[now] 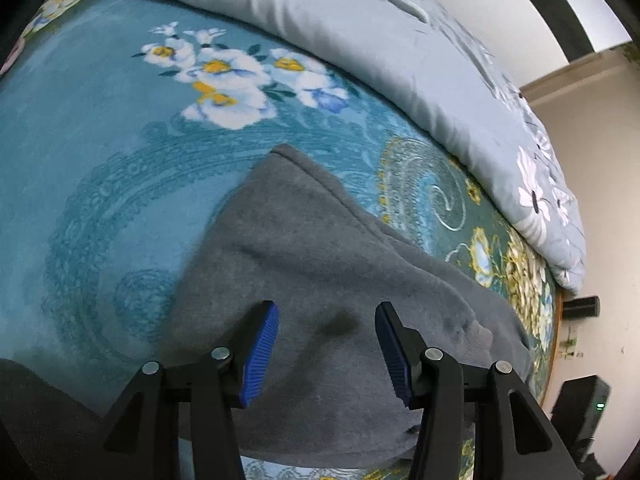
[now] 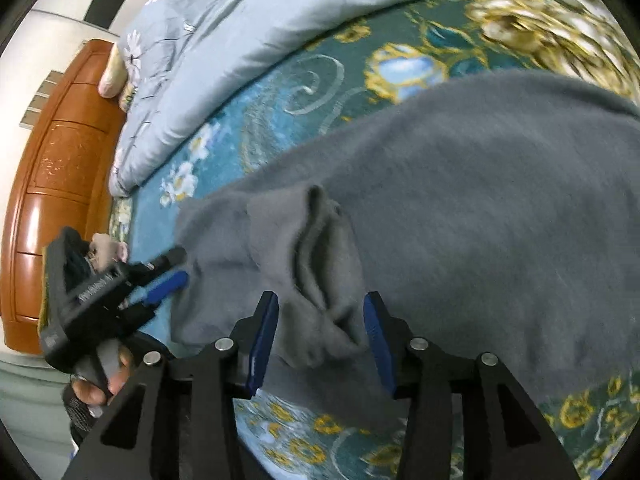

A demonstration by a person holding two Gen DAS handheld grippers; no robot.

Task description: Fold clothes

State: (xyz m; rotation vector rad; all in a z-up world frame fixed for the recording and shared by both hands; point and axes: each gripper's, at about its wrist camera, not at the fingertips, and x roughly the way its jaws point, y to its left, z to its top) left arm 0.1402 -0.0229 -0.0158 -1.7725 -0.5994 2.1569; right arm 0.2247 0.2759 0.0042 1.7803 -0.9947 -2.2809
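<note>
A grey sweatshirt (image 2: 460, 208) lies spread on the bed (image 1: 100, 160), beside the pale quilt (image 1: 360, 32). Both the left gripper (image 1: 326, 354) and right gripper (image 2: 320, 344) hover above it, jaws wide and empty. The step looks like picking a hold; next, close on the bunched sleeve cuff (image 2: 320, 248).

Two fisheye wrist cameras, each looking forward between its own gripper's fingers, close above a bed.

The left wrist view faces along the grey garment (image 1: 320, 248) toward a pale quilt (image 1: 360, 40) and a far wall. The right wrist view sits nearer the cloth and faces toward a wooden headboard (image 2: 60, 168), catching the left gripper (image 2: 168, 276) at its left. Both views share the garment, the teal floral bedspread (image 1: 100, 140) and the quilt.
</note>
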